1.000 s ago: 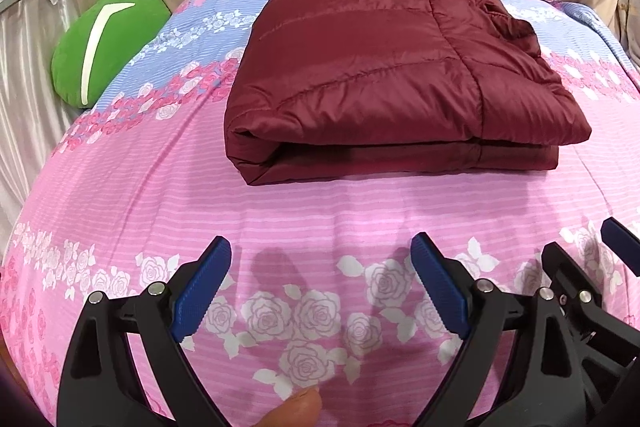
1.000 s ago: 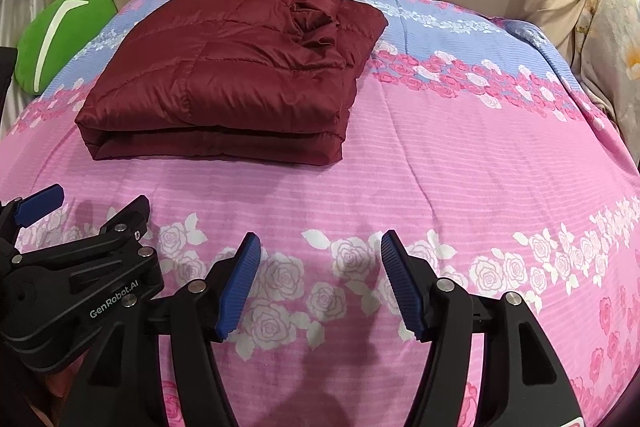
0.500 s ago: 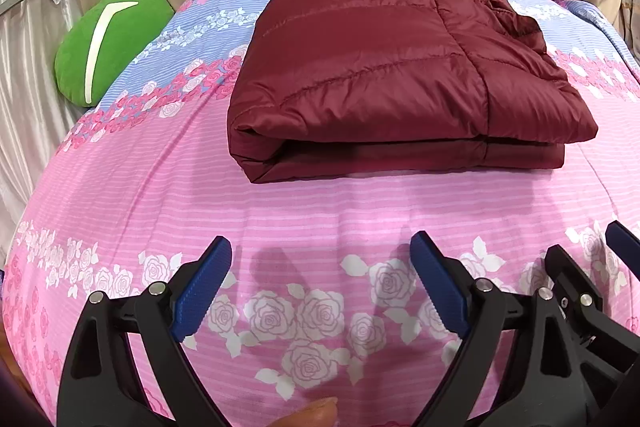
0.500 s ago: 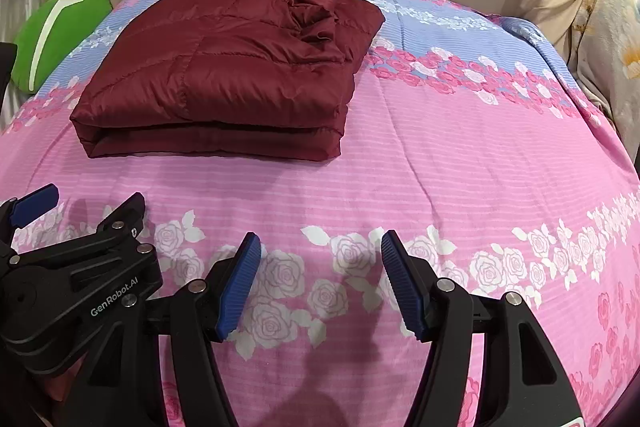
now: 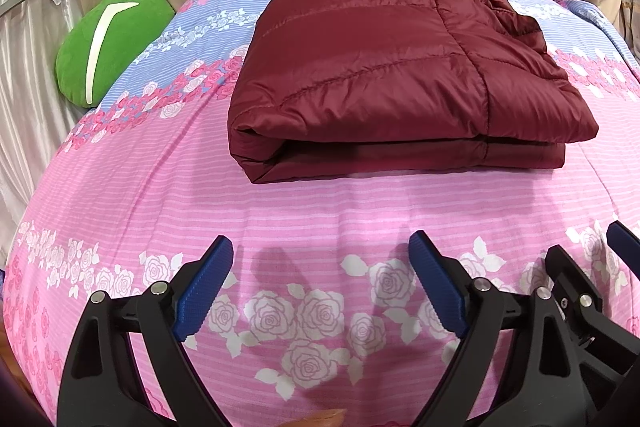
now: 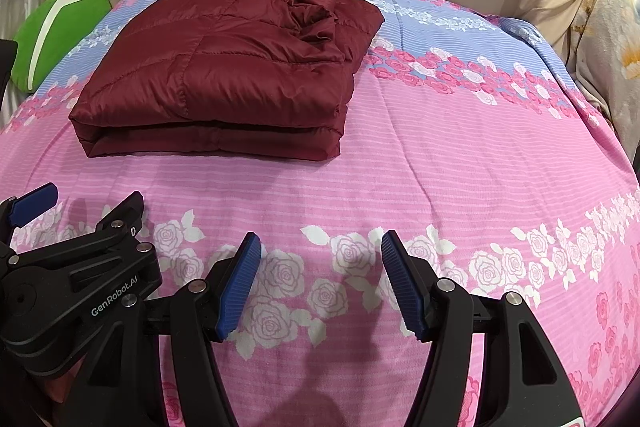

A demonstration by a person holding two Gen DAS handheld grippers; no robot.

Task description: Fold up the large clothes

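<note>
Green cushion (image 5: 106, 43) sits at the upper left of the left-wrist frame. Right of it, upper centre, the maroon puffer jacket (image 5: 384, 75) lies folded on the pink floral bed (image 5: 304, 211), long axis across the frame, well apart from both claws. The left claw (image 5: 322, 285) and right claw (image 6: 320, 281) hang released and empty below it; the left looks nearer. The jacket's far edge and underside are hidden.
</note>
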